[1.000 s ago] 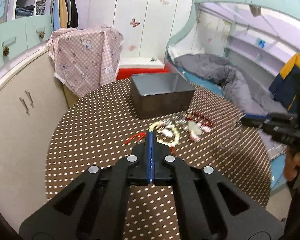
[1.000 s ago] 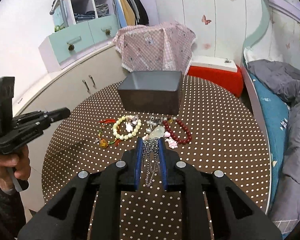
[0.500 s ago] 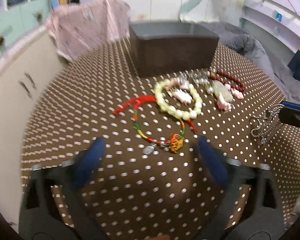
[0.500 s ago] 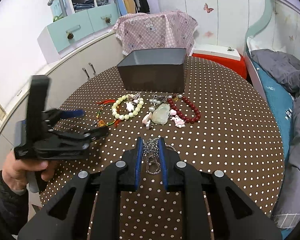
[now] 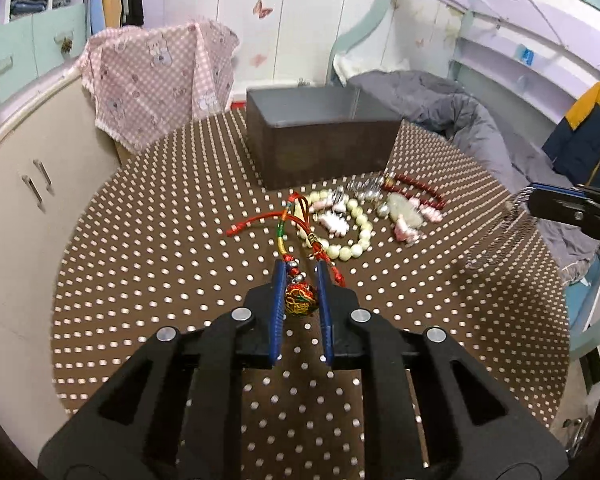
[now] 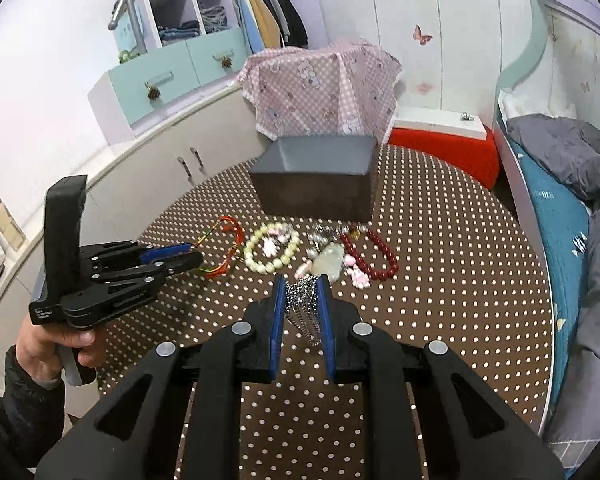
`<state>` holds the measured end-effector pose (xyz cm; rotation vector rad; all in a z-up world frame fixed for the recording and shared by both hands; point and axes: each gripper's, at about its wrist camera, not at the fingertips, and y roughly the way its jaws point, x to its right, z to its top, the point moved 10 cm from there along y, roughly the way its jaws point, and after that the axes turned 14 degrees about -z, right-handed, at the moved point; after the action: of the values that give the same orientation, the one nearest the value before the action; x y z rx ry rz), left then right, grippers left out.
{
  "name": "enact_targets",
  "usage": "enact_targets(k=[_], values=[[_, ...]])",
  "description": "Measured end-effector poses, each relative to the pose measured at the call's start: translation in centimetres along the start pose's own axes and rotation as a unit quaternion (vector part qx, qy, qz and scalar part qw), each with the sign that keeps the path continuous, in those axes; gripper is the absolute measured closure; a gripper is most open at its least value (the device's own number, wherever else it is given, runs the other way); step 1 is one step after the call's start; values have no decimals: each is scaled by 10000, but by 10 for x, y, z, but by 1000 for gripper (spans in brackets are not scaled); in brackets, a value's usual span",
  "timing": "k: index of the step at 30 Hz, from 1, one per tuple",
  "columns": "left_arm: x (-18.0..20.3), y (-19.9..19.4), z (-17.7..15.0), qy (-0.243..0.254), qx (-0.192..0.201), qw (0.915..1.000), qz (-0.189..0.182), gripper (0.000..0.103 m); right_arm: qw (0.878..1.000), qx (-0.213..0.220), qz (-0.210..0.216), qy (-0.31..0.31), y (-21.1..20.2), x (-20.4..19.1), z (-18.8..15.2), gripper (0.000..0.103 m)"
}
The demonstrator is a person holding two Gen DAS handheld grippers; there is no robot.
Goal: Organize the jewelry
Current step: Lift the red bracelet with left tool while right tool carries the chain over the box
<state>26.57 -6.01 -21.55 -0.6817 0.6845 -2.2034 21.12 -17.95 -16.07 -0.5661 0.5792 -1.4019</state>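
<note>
Now, left gripper (image 5: 300,280): blue pads closing on the red-and-gold knot charm of the red cord bracelet (image 5: 298,299), charm pinched between them, cord trailing forward over the brown dotted tablecloth (image 5: 140,280) toward the cream bead bracelet (image 5: 352,236). Red tail of the cord lying loose to the left, on the cloth. From the right wrist view, same gripper (image 6: 188,254) seen from the side, held by a hand (image 6: 56,344) in a dark sleeve, tips at the cord's end.

Right gripper (image 6: 302,292): pads nearly together, clamped on a silver chain (image 6: 302,300); loops bunched between the pads and hanging below them, clear of the cloth as far as can be told.

On the table, just ahead: cream beads, pale jade pendant (image 6: 328,262), small pink charms, dark red bead bracelet (image 6: 376,256), all close together in a row. Behind them, open dark grey box (image 6: 316,180), nothing visible inside from these angles.
</note>
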Motion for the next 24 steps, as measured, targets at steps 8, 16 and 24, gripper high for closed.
enact_targets(k=[8, 16, 24], values=[[26, -71, 45, 277, 749, 9965, -234, 88, 9990, 353, 265, -42, -27, -8, 35, 89], [31, -92, 117, 395, 1198, 9915, -310, 88, 9958, 825, 391, -108, -49, -6, 116, 89], [4, -26, 165, 39, 744, 9962, -446, 87, 9977, 592, 341, -35, -7, 4, 173, 89]])
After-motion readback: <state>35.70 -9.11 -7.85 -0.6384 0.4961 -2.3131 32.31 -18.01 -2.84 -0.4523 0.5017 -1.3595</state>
